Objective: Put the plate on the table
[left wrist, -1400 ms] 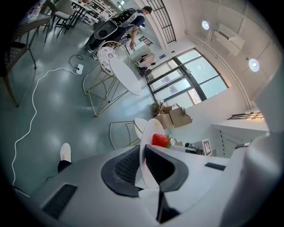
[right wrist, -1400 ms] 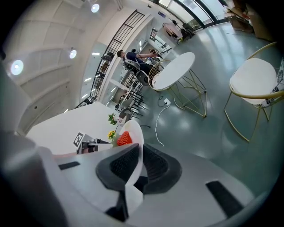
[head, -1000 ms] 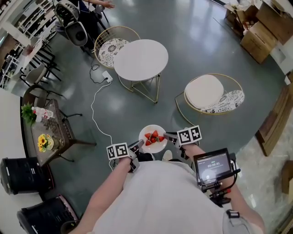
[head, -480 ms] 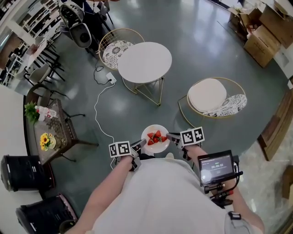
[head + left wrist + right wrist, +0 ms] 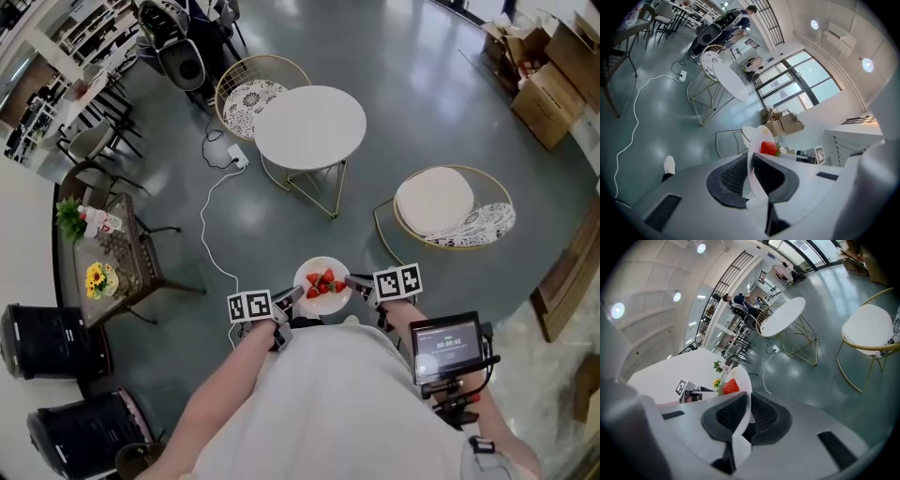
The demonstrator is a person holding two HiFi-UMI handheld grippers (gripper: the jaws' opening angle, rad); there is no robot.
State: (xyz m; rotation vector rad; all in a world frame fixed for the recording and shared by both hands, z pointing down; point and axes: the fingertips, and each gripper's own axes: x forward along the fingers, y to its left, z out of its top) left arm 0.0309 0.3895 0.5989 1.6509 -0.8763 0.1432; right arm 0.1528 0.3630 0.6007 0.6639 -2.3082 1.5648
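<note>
A white plate (image 5: 319, 273) carrying several strawberries (image 5: 323, 283) hangs over the grey floor just in front of the person. My left gripper (image 5: 294, 294) is shut on the plate's left rim, and my right gripper (image 5: 353, 280) is shut on its right rim. In the left gripper view the plate (image 5: 756, 154) stands edge-on between the black pads, with a strawberry (image 5: 769, 148) beyond. The right gripper view shows the plate (image 5: 742, 390) the same way with a strawberry (image 5: 731, 386). The round white table (image 5: 309, 127) stands farther ahead, its top bare.
A gold wire chair with a patterned cushion (image 5: 249, 95) sits behind the table, and a second one with a white cushion (image 5: 450, 206) stands at the right. A white cable and power strip (image 5: 234, 161) lie on the floor. A dark side table with flowers (image 5: 103, 267) is at the left; cardboard boxes (image 5: 548, 66) are far right.
The whole scene has slid slightly down-right in the head view as the person steps toward the round table. Both grippers keep their hold on the plate.
</note>
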